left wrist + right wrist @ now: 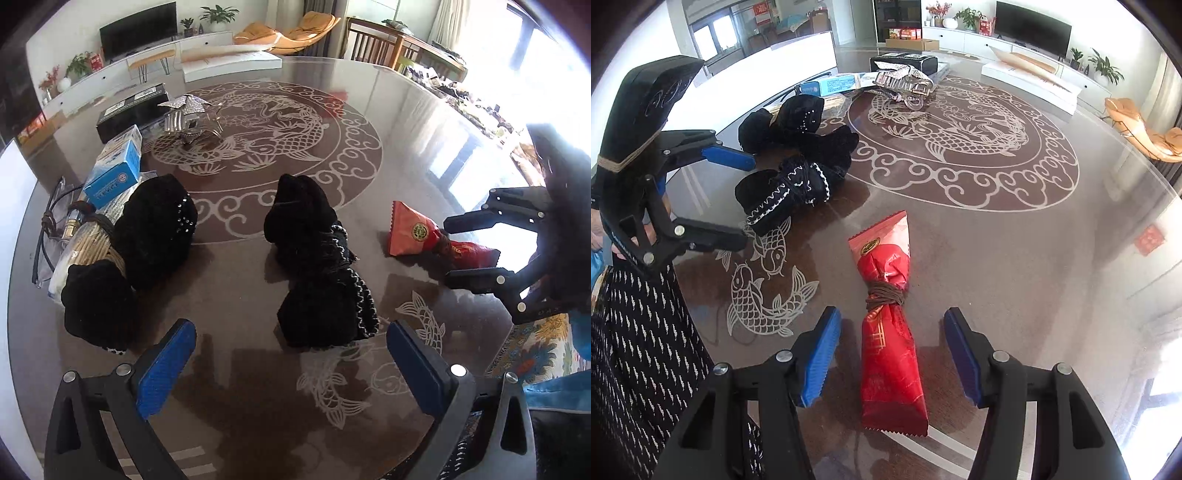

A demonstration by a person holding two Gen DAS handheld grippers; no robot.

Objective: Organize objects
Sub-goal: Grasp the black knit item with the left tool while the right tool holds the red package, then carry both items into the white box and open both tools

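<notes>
Two grippers stand open over the glass-topped round table [1015,236], neither holding anything.

Right gripper [892,356]: its blue pads are spread well apart with the red packet [890,332] lying flat on the table between them, untouched on both sides; brown cord is wound round the packet's middle, and its far end points toward the etched dragon medallion. Left gripper [291,363]: jaws wide, nothing between the pads, the nearest black cloth bundle [325,280] lying just beyond them, tied round with cord. Farther left, two more black bundles [155,229] sit against a pile of small things, among them a blue-and-white box [118,166]. Behind these stand a silver ornament [192,114] and a long black box [129,110]. From the left wrist view the red packet [417,232] lies to the right, well apart from the bundles.
</notes>
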